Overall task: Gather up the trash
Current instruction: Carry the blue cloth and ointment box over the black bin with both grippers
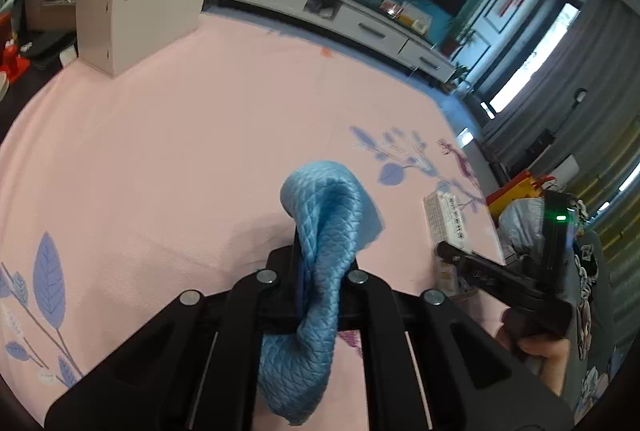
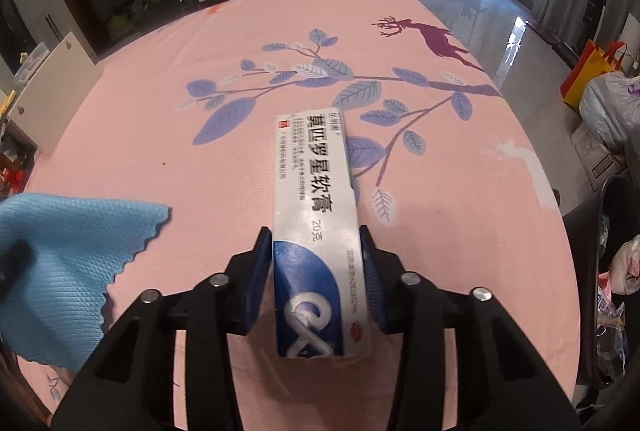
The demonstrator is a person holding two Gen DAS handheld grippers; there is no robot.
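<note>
On the pink leaf-printed tabletop [image 2: 224, 79], the right claw [image 2: 316, 255] is clenched around the near end of a white-and-blue ointment box [image 2: 316, 199], pads pressed to its long sides. Left of the box, the left claw [image 1: 320, 271] is clamped tight on a bunched blue microfiber cloth [image 1: 324, 231], which loops up above its fingers.

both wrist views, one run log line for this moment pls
left gripper: shut on blue textured cloth | right gripper: shut on white-and-blue ointment carton | surface: pink leaf-print tablecloth
</note>
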